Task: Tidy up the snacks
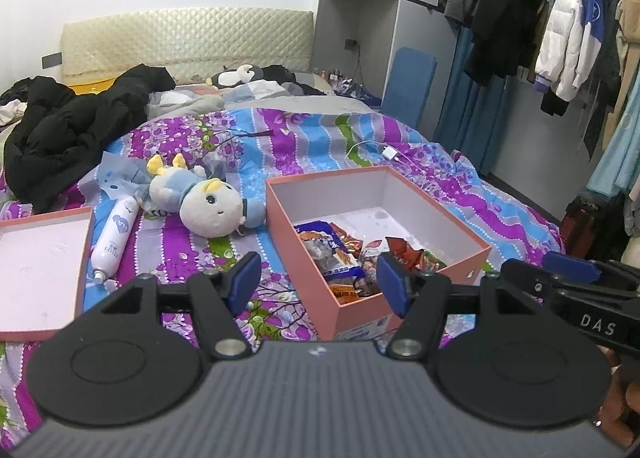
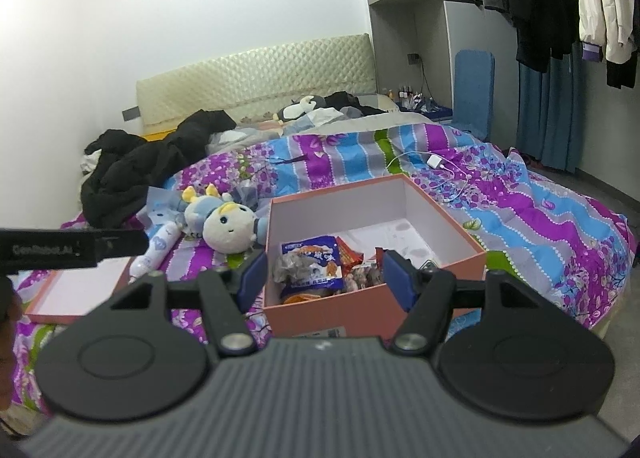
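A pink box holding snack packets sits on a bed with a floral quilt. Both claws, left and right, hover spread apart and empty before it. A plush doll, white bottle and box lid lie just left.

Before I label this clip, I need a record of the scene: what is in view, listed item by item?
Pink cardboard box: one, open, on bedspread.
Snack packets: several, blue and red, inside box's near end.
Pink box lid: one, left of box.
White spray bottle: one, lying beside lid.
Blue-and-white plush doll: one, behind the bottle, left of box.
White charger and cable: one, behind box.
Black jacket: one, far left.
Left hand-held gripper: open.
Right hand-held gripper: open.
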{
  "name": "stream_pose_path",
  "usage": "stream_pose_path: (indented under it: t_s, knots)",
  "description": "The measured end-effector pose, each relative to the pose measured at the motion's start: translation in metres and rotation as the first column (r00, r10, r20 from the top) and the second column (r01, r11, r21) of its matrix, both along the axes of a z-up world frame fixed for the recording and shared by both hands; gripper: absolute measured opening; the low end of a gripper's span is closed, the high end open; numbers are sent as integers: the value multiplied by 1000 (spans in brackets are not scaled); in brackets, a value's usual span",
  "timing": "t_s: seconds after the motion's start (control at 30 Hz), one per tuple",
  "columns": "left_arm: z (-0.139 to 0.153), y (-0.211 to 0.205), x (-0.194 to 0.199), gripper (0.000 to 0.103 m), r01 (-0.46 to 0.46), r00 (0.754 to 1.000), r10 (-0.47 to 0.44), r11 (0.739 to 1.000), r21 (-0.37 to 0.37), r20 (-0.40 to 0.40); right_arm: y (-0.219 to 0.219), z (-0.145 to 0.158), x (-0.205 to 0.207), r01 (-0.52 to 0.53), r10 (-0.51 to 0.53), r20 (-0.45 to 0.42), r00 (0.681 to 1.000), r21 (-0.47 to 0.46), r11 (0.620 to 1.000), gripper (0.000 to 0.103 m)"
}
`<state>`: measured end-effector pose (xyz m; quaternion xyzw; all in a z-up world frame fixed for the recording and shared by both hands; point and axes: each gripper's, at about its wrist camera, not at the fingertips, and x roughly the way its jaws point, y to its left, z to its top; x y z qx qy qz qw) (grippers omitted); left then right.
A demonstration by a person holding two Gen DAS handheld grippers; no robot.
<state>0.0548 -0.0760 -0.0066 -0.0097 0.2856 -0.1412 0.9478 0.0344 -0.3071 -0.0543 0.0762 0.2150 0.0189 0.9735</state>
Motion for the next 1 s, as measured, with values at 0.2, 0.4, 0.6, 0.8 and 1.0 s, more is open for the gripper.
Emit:
stream_pose_path:
  t_s: [0.2, 0.4, 0.6, 0.8, 1.0]
  knots:
    - [0, 1, 0, 69, -4, 1000, 4, 1000, 8, -1, 1, 1, 0, 1, -1, 4, 1000, -4, 1000, 67]
    - [1, 3, -2, 69, -5, 1000, 5, 1000, 9, 3, 1, 0, -3, -5, 5, -6, 1000, -2, 1000, 67]
    - [2, 1, -4, 69, -9, 1000, 9, 1000, 7, 4, 2, -2, -4, -5, 4, -10, 1000, -11, 1000, 67]
    - [4, 2, -7, 69, -19, 1000, 19, 1000, 7, -1, 2, -3, -3, -4, 4, -22, 1000, -6, 1000, 67]
    - [4, 4, -9, 69, -17, 1000, 17, 1000, -2, -6, 2, -2, -3, -11, 11, -18, 1000, -10, 1000, 67]
